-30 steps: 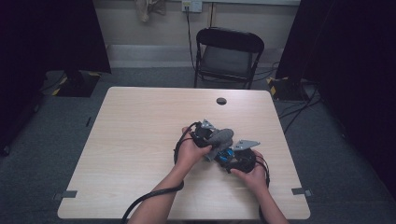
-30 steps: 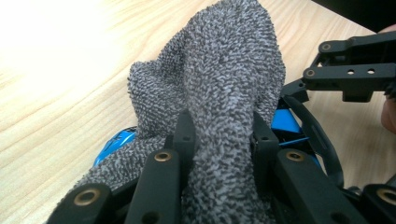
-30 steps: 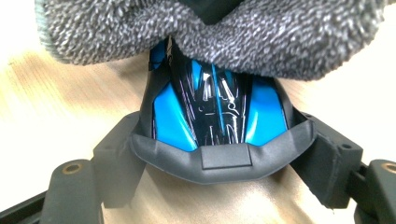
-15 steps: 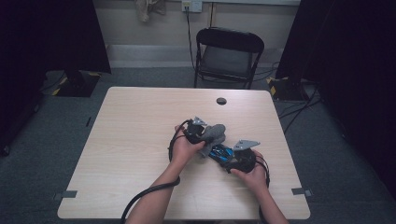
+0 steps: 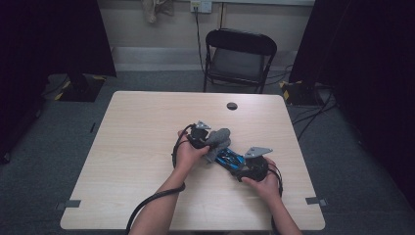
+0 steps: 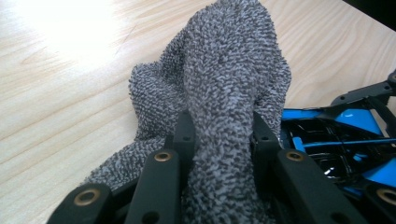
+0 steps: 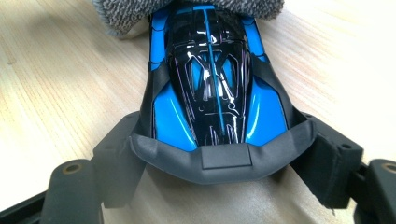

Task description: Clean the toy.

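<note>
On the pale wooden table [image 5: 137, 147], right of centre, my left gripper [image 5: 208, 141] pinches a grey terry cloth [image 6: 224, 93] hiding the nose of the blue-and-black toy car [image 7: 212, 79], whose tail my right gripper [image 5: 247, 166] clamps, level.

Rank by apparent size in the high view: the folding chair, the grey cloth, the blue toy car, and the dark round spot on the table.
1. folding chair, though it stands farther from the camera
2. grey cloth and blue toy car: look alike, each partly hidden
3. dark round spot
</note>
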A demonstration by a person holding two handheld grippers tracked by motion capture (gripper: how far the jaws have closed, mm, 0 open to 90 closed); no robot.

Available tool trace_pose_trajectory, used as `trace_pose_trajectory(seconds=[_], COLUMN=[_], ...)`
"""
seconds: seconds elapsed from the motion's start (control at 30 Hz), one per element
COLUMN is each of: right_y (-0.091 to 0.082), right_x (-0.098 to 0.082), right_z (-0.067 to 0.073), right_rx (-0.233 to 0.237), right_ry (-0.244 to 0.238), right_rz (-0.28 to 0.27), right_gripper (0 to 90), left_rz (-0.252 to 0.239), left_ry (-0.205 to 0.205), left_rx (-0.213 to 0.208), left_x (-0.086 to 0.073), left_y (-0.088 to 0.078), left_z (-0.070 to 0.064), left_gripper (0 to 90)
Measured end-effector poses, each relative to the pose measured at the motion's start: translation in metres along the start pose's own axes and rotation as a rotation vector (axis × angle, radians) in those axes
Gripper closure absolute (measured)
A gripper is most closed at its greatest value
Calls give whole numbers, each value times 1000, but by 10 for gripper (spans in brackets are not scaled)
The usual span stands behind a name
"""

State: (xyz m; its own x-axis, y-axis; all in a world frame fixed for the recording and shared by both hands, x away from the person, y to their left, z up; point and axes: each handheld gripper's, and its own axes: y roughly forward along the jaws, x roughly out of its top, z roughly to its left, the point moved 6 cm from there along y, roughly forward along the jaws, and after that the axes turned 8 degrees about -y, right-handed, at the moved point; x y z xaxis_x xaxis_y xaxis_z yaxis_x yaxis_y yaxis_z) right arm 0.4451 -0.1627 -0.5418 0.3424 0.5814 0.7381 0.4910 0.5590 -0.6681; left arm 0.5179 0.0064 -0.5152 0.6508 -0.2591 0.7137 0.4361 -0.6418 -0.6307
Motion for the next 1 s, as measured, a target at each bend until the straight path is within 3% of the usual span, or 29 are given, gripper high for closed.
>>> trace_pose_trajectory(seconds=[0.53,0.73,1.0], right_y=[0,0,0], right_x=[0,0,0], right_z=[0,0,0], right_rx=[0,0,0], right_ry=[1,0,0], right_rz=[1,0,0], right_gripper=[244,244,244], left_rz=[-31,-18,6], left_ry=[-48,-24,-47], left_rx=[18,62,117], left_x=[-1,-4,-9], left_y=[-1,-7,-16], left_z=[13,23,43], left_gripper=[710,710,711])
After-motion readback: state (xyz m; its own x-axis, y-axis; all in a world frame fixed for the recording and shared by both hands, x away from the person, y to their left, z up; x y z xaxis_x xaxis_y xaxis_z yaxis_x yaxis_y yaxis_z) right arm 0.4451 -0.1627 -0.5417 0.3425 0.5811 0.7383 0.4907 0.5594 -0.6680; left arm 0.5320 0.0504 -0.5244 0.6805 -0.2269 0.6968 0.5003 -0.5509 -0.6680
